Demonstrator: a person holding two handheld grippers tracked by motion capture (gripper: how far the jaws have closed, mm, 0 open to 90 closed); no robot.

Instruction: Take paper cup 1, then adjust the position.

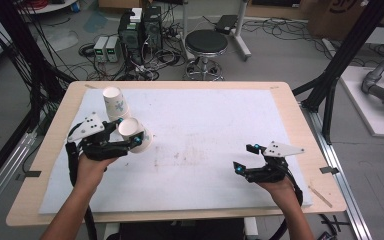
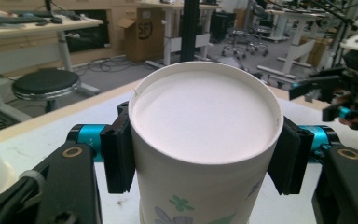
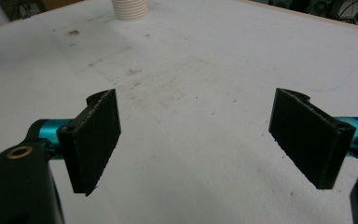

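Support: wooden table (image 1: 300, 131), light top | covering: white mat (image 1: 215, 125) laid flat over most of it, wood border bare all round | mat surface: brownish smudges near the middle (fine specks too) | on mat: one paper cup (image 1: 115, 102) standing upside down, far left corner area

A paper cup (image 1: 136, 134) sits between the left gripper's (image 1: 130, 140) fingers, just before a second paper cup (image 1: 115, 102) standing upside down on the surface (image 1: 205, 125); the right gripper (image 1: 247, 159) lies far right.
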